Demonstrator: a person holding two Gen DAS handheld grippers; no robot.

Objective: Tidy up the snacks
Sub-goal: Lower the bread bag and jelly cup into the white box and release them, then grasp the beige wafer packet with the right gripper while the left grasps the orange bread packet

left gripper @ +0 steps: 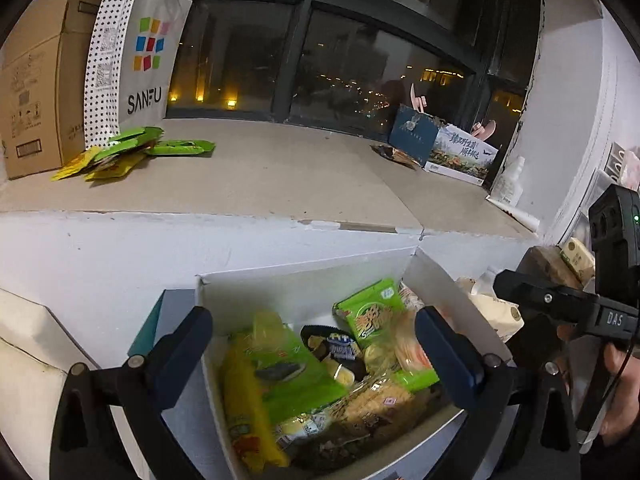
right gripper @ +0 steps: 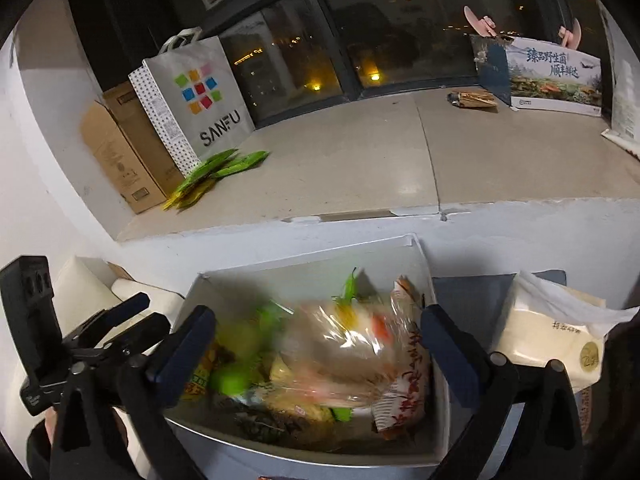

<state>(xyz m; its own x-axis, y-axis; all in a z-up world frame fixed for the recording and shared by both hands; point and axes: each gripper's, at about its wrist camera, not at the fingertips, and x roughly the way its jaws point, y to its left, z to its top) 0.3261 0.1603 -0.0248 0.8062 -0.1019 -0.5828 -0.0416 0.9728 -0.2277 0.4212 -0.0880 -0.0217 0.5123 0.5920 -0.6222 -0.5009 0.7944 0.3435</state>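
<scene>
Hovering over the white box (left gripper: 304, 280) of snack packets (left gripper: 304, 376), left gripper (left gripper: 316, 336) and right gripper (right gripper: 320, 332) both spread wide, nothing grasped; green packets (left gripper: 136, 150) lie on the ledge (left gripper: 300, 176).

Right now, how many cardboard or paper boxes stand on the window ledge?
2 for certain: a brown cardboard box at the ledge's left end behind the SANFU bag, and a printed box at the right end. The dark blue item beside it may be a third.
</scene>
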